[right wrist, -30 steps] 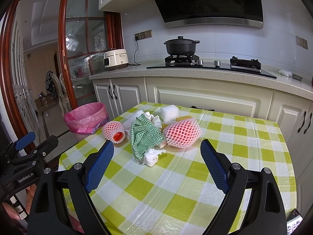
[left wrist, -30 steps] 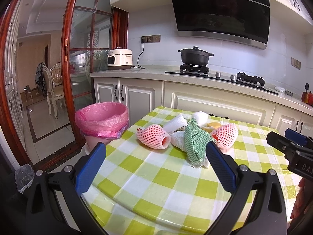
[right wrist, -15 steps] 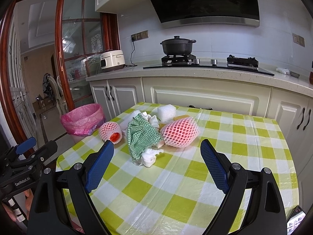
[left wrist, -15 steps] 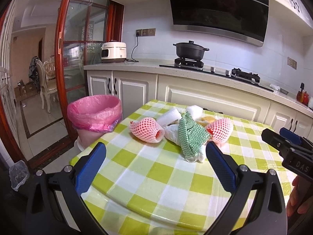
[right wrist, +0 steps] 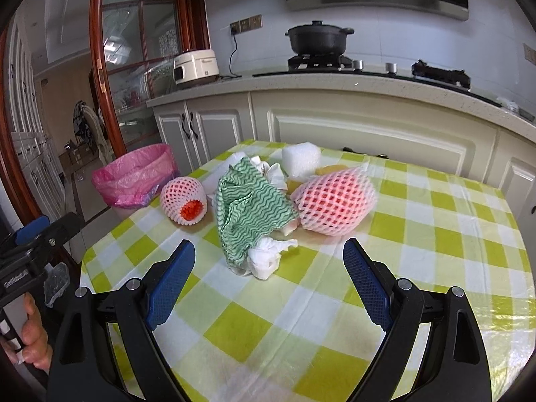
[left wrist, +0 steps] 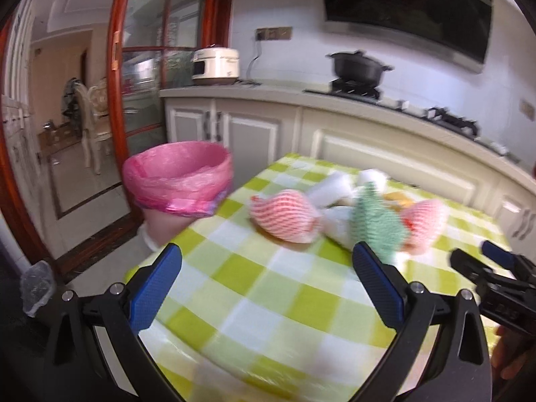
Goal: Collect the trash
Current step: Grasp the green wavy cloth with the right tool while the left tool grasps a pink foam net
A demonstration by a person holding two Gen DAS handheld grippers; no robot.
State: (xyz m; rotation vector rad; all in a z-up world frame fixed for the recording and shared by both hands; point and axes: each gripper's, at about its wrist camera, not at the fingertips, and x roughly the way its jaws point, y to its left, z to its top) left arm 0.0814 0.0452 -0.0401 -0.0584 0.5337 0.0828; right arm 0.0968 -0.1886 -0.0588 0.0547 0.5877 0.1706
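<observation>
A pile of trash lies on the green-checked table (right wrist: 435,234): a green wavy cloth (right wrist: 251,204), crumpled white paper (right wrist: 268,258), a small pink foam net (right wrist: 183,201), a large pink foam net (right wrist: 335,197) and a white foam block (right wrist: 300,160). The pile also shows, blurred, in the left wrist view, with the foam net (left wrist: 284,216) nearest. A bin with a pink bag (left wrist: 177,181) stands left of the table (left wrist: 268,294). My left gripper (left wrist: 268,284) is open and empty short of the pile. My right gripper (right wrist: 268,278) is open and empty just in front of the paper.
Cream kitchen cabinets (right wrist: 335,127) run behind the table, with a black pot (right wrist: 318,38) on the hob and a rice cooker (right wrist: 196,67). A glass door with a red frame (left wrist: 117,100) stands at the left. The other gripper shows at each view's edge.
Both grippers have moved closer to the pile. The left view has swung left towards the pink bin and is blurred by motion. Both stay open.
</observation>
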